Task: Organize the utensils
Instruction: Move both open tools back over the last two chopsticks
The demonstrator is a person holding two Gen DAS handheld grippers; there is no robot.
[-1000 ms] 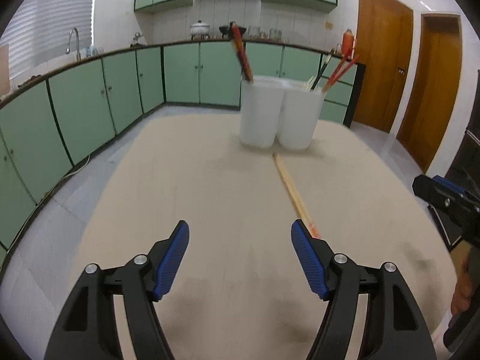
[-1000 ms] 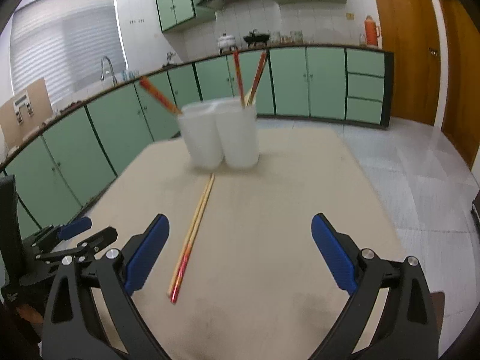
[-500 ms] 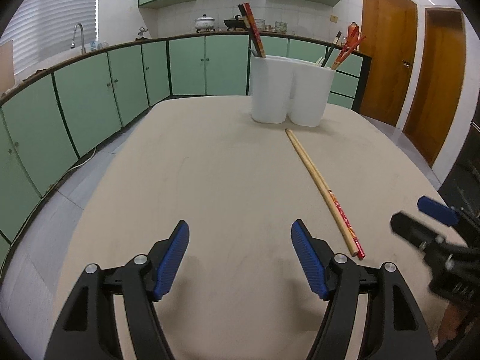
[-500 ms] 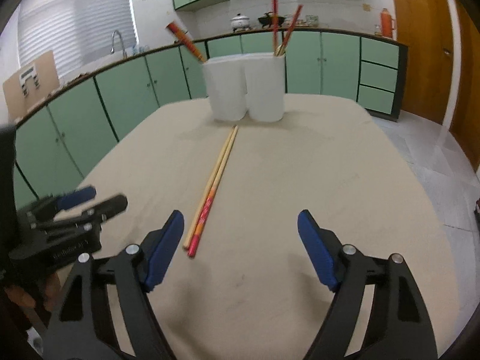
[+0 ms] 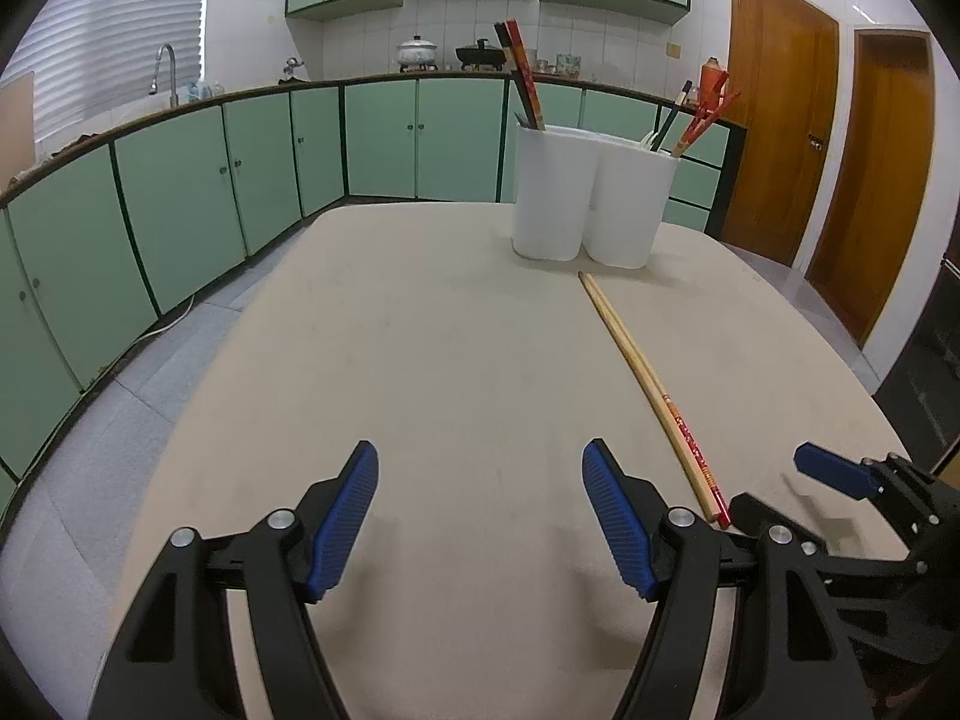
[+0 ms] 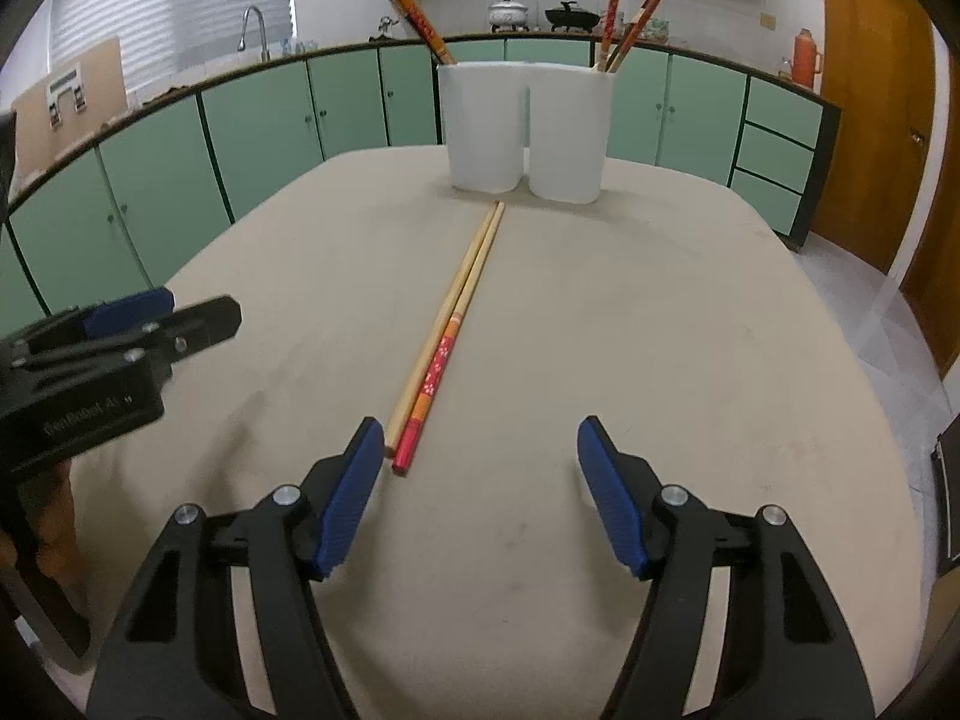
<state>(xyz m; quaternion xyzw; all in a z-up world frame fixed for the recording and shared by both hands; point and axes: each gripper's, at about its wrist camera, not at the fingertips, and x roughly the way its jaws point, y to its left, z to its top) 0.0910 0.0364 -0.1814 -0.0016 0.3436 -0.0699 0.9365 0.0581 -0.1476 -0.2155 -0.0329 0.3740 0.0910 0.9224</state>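
You have drawn both grippers back: right gripper, wide open and empty, now fronts the chopsticks' near ends at frame centre; left gripper equally open, empty

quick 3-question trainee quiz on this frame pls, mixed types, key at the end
1. True or false: the left gripper is shut on a chopstick.
2. Multiple choice: where is the pair of chopsticks that still needs sorting? A) standing in a white cup B) flat on the table, pointing toward the cups C) held in the right gripper
3. Fill in: both white cups already hold ____.

Key: 1 false, its fingers are spread with nothing between them. 2 B. 3 chopsticks.
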